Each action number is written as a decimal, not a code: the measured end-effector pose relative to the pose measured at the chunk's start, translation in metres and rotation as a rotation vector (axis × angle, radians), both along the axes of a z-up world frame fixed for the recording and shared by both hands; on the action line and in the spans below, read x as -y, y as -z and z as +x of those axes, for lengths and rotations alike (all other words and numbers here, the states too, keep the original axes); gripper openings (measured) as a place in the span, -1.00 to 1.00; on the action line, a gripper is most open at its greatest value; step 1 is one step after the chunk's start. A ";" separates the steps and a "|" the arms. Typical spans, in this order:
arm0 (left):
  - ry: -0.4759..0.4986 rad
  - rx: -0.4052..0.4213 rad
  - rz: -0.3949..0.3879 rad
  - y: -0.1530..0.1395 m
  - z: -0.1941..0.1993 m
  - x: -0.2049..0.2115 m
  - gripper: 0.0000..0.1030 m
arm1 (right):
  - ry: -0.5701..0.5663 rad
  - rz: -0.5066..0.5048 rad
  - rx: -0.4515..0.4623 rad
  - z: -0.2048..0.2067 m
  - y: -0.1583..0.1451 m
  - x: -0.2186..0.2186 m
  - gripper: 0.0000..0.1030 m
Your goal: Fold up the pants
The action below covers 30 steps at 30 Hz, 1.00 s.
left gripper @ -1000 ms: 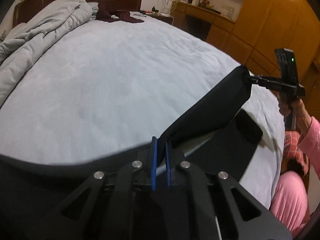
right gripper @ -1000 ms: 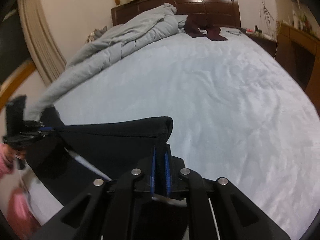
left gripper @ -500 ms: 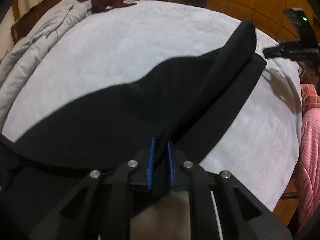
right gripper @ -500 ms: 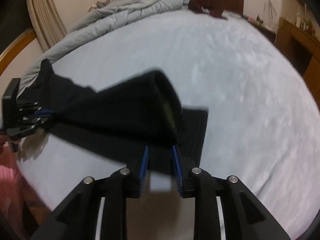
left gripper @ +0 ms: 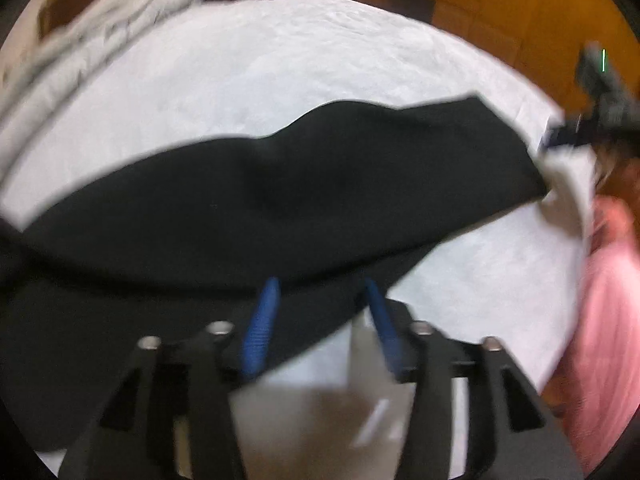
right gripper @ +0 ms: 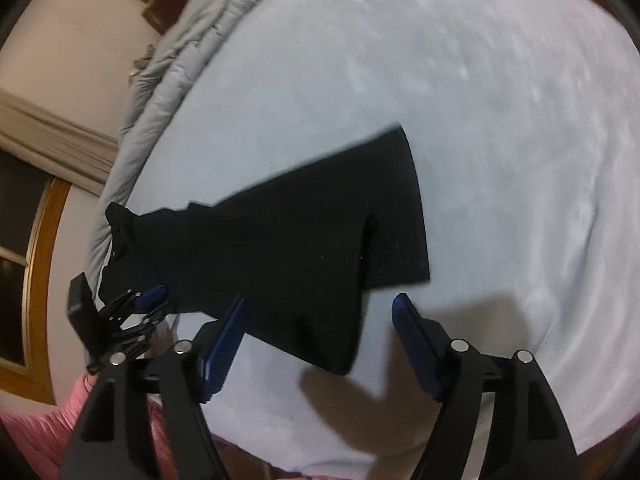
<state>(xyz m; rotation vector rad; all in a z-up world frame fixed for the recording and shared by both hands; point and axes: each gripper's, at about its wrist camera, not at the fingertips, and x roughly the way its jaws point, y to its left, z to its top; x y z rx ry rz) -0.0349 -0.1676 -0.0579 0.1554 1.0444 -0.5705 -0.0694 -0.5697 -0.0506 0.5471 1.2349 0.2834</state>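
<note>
On the bed [right gripper: 500, 100], black pants [right gripper: 288, 240] lie folded.
Both the left gripper [left gripper: 322, 312] and right gripper [right gripper: 320, 344] hover just short of the pants, fingers spread, holding nothing.

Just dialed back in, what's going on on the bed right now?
A person is folding black pants on the light blue bed. Both the left hand-held gripper and the right hand-held gripper are open with nothing between their fingers. The pants lie doubled over near the bed's edge.
</note>
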 end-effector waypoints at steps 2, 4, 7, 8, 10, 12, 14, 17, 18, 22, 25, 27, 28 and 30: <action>-0.076 -0.043 -0.078 -0.011 0.001 -0.022 0.18 | 0.008 0.007 -0.041 -0.002 0.010 -0.002 0.52; -0.174 -0.078 -0.144 -0.023 0.007 -0.051 0.31 | 0.006 0.017 -0.078 -0.001 0.022 -0.008 0.54; -0.359 -0.119 -0.185 -0.032 0.030 -0.095 0.36 | 0.012 -0.010 -0.094 0.002 0.032 -0.015 0.54; -0.424 -0.137 -0.192 -0.033 0.040 -0.108 0.36 | 0.014 -0.021 -0.093 0.003 0.034 -0.017 0.52; -0.518 -0.202 -0.224 -0.029 0.063 -0.128 0.38 | 0.009 -0.076 -0.091 0.004 0.035 -0.020 0.22; -0.573 -0.257 -0.268 -0.024 0.084 -0.141 0.38 | -0.002 -0.128 -0.081 0.002 0.033 -0.023 -0.02; -0.613 -0.305 -0.290 -0.017 0.107 -0.146 0.38 | -0.006 -0.131 -0.069 0.000 0.032 -0.020 -0.27; -0.633 -0.344 -0.284 -0.008 0.129 -0.145 0.38 | 0.004 -0.076 -0.064 -0.001 0.031 -0.016 -0.72; -0.644 -0.361 -0.288 -0.004 0.135 -0.145 0.38 | 0.003 -0.081 -0.060 -0.001 0.030 -0.017 -0.73; -0.672 -0.444 -0.339 0.012 0.140 -0.144 -0.83 | -0.012 -0.098 -0.036 -0.003 0.023 -0.017 -0.80; -0.696 -0.430 -0.377 0.015 0.131 -0.145 -0.92 | -0.004 -0.069 -0.005 -0.004 0.013 -0.009 -0.84; -0.702 -0.366 -0.395 0.007 0.117 -0.143 -0.93 | -0.005 -0.068 0.023 0.001 0.002 -0.008 -0.86; -0.705 -0.310 -0.406 -0.001 0.108 -0.144 -0.93 | -0.007 -0.072 0.041 0.006 -0.006 -0.011 -0.87; -0.700 -0.169 -0.389 -0.022 0.084 -0.139 -0.93 | -0.007 -0.079 0.094 0.013 -0.024 -0.007 -0.87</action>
